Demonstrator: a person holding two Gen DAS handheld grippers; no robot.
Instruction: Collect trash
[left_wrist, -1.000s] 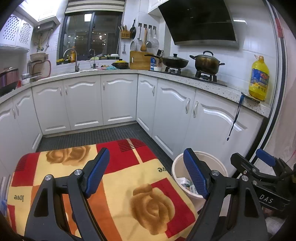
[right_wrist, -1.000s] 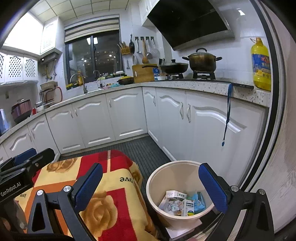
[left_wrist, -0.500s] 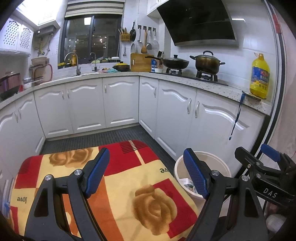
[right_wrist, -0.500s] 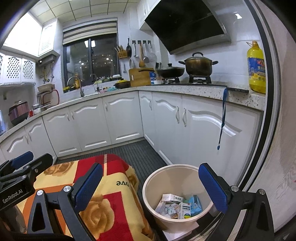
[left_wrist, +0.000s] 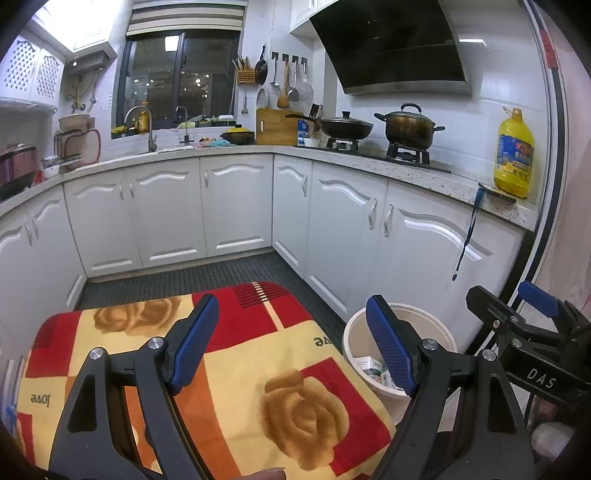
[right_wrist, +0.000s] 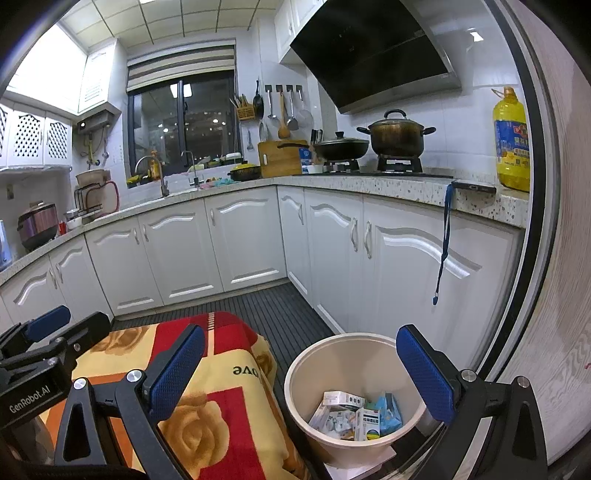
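A cream waste bin (right_wrist: 354, 347) stands on the dark floor beside the white cabinets; it also shows in the left wrist view (left_wrist: 437, 328). Inside lie several small cartons and packets of trash (right_wrist: 352, 415). My right gripper (right_wrist: 299, 373) is open and empty, held above and in front of the bin. My left gripper (left_wrist: 291, 345) is open and empty above a red, yellow and orange rose-patterned cloth (left_wrist: 295, 402), left of the bin. No trash shows on the cloth.
White L-shaped cabinets (left_wrist: 236, 206) ring the dark slatted floor (left_wrist: 207, 275). On the counter stand pots on a stove (left_wrist: 406, 129) and a yellow oil bottle (left_wrist: 514, 155). A blue strap (right_wrist: 441, 243) hangs from the counter edge above the bin.
Both grippers have risen and tilted up a little, so the bin and cloth sit lower in view. Jaws unchanged.
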